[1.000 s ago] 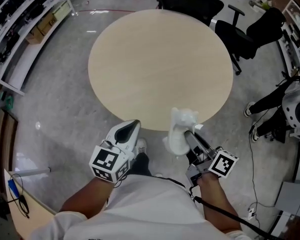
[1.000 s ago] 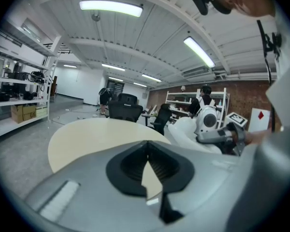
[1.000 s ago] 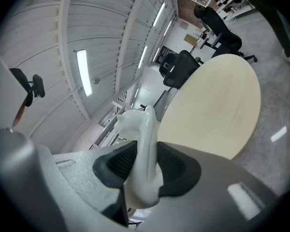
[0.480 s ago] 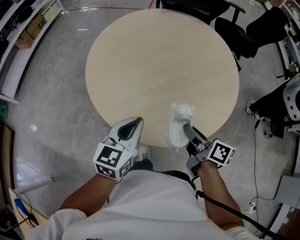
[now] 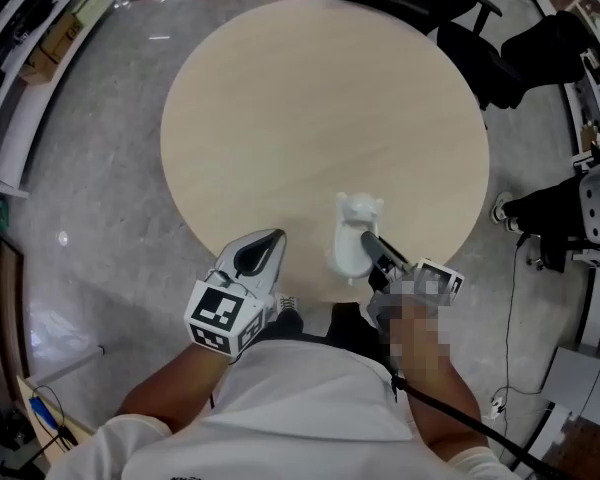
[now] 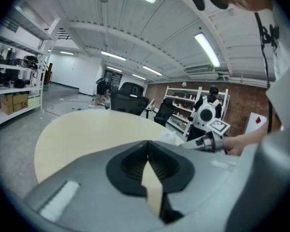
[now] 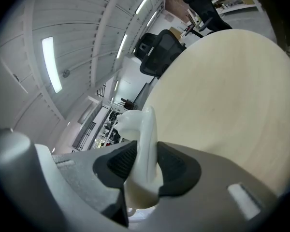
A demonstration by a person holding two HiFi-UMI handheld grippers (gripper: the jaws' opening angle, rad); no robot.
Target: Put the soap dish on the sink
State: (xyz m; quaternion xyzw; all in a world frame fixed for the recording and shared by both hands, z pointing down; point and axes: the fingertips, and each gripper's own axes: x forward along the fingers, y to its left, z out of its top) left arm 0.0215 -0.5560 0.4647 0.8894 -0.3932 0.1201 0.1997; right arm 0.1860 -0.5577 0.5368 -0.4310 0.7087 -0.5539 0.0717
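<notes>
Both grippers have come forward from the floor side of the table edge, and the white soap dish point(image 5: 352, 236), which hung over the grey floor point(image 5: 90, 188) a second ago, now sits above the near rim of the round beige worktop point(image 5: 310, 118). The right gripper point(image 5: 366, 242) holds the dish on edge. In the right gripper view its fingers point(image 7: 120, 161) press on either side of the dish's thin white wall, and a moulded, animal-like shape rises above them. Whether the dish touches the worktop cannot be told. The left gripper point(image 5: 272, 241) hovers just beside it on the left, also over the near rim, and the two are apart. In the left gripper view its fingers meet at the tips with nothing between them. Black office chairs point(image 5: 500, 58) stand beyond the far side of the worktop.
</notes>
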